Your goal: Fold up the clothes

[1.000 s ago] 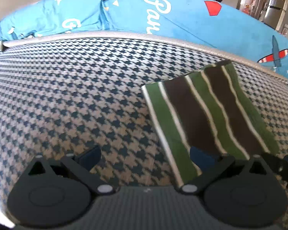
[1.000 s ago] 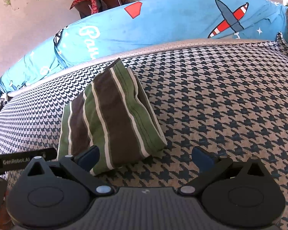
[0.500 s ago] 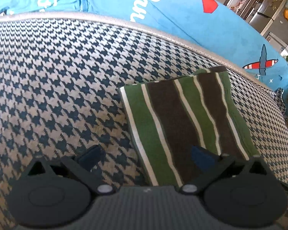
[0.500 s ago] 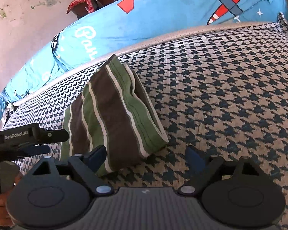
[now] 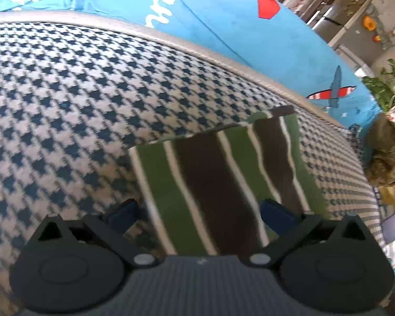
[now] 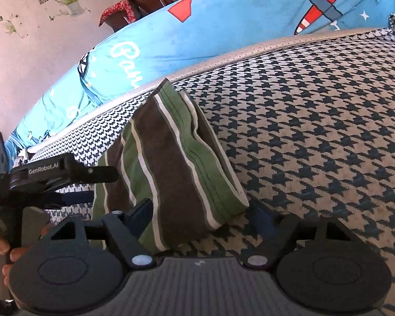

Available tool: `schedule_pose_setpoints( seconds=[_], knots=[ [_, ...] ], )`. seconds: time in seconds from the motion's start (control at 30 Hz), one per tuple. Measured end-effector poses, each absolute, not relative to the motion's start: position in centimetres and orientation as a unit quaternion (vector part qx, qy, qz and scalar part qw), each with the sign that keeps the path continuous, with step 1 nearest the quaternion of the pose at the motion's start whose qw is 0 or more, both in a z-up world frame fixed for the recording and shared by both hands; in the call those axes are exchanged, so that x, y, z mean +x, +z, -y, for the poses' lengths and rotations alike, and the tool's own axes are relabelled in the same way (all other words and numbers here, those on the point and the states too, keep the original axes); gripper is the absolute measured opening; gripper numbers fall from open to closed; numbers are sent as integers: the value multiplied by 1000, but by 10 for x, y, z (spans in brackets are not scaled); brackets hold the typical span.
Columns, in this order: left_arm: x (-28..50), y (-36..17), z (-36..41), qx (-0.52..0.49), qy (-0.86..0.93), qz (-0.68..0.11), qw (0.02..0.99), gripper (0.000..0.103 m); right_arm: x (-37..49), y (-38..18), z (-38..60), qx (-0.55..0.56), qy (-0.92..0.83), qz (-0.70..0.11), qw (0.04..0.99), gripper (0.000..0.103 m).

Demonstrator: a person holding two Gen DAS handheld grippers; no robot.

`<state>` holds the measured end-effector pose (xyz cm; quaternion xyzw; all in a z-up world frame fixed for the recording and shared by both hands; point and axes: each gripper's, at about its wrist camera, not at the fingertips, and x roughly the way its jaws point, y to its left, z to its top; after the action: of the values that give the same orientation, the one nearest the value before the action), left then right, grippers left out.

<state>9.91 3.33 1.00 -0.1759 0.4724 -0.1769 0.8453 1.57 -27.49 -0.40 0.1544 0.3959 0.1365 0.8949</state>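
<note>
The folded striped garment (image 6: 171,163), green and brown with thin white lines, lies as a thick compact bundle on the houndstooth cushion (image 6: 316,137), sitting left of centre in the right wrist view and lower centre in the left wrist view (image 5: 223,184). It looks already folded down several times, its layered edges stacked along the side nearest the right gripper (image 6: 200,218), so I judge the folding is close to done and the step in hand is a last fold or a pick-up of the bundle. The right gripper's jaws are closing around the near corner of the bundle, cloth between them, though the pads do not seem to press it yet. The left gripper (image 5: 200,212) hovers over the near end with its jaws spread wide, one blue fingertip (image 5: 123,214) over the cushion, the other over the cloth, grasping nothing. Next, both grippers would need to bite all the layers together, or the stack may slide apart. A grey piped edge (image 6: 223,60) borders the cushion at the far side, with a blue printed cover (image 6: 223,26) behind it. To the right of the bundle the cushion lies open and wide; on the left side of the right wrist view, the other gripper (image 6: 60,176) and the hand (image 6: 2,252) holding it crowd in.
</note>
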Motion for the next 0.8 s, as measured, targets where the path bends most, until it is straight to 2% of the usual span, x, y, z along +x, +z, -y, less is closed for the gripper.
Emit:
schedule_pose_setpoints(
  seconds=[0.47,0.63,0.8],
  knots=[
    [109,2,-17,-211,-225,-457,834,103,25,-10,271,165,140,-380,899,75],
    [107,2,-28,-268,-244,-447,818,103,26,-10,276,176,132,-379,899,63],
    [104,12,-24,-260,-251,-439,822,103,26,-9,277,176,127,-382,899,62]
  ],
)
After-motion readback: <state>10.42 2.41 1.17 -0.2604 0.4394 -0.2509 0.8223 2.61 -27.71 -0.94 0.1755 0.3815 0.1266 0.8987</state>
